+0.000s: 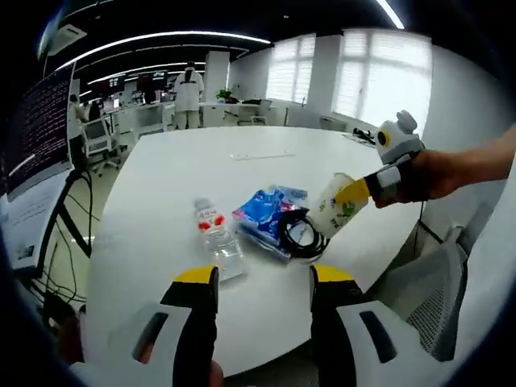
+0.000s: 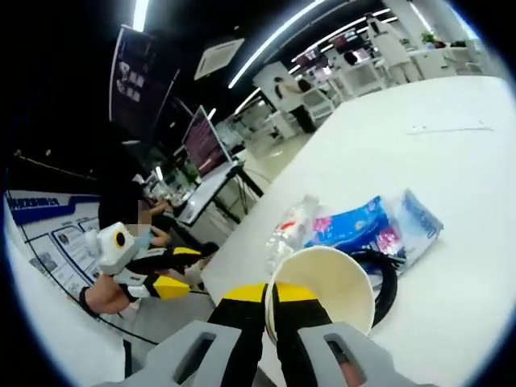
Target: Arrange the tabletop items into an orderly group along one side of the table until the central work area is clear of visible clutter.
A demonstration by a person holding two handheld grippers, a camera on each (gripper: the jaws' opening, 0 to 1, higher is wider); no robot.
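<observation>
A white paper cup (image 1: 337, 207) with green print hangs tilted over the white table (image 1: 169, 173), and my right gripper (image 1: 364, 190) is shut on its rim. In the right gripper view the jaws (image 2: 268, 295) pinch the cup's (image 2: 334, 286) wall, one inside and one outside. Below the cup lie a coiled black cable (image 1: 300, 235), blue plastic packs (image 1: 268, 211) and a clear water bottle (image 1: 218, 235) on its side. My left gripper (image 1: 262, 278) stands open near the table's front edge, short of the bottle. It appears again as the left gripper (image 2: 179, 270), off the table's (image 2: 459, 153) edge.
A thin white strip (image 1: 262, 155) lies toward the far side of the table. A monitor on a stand (image 1: 36, 133) is at the left and a mesh chair (image 1: 435, 302) at the right. Desks and people fill the office behind.
</observation>
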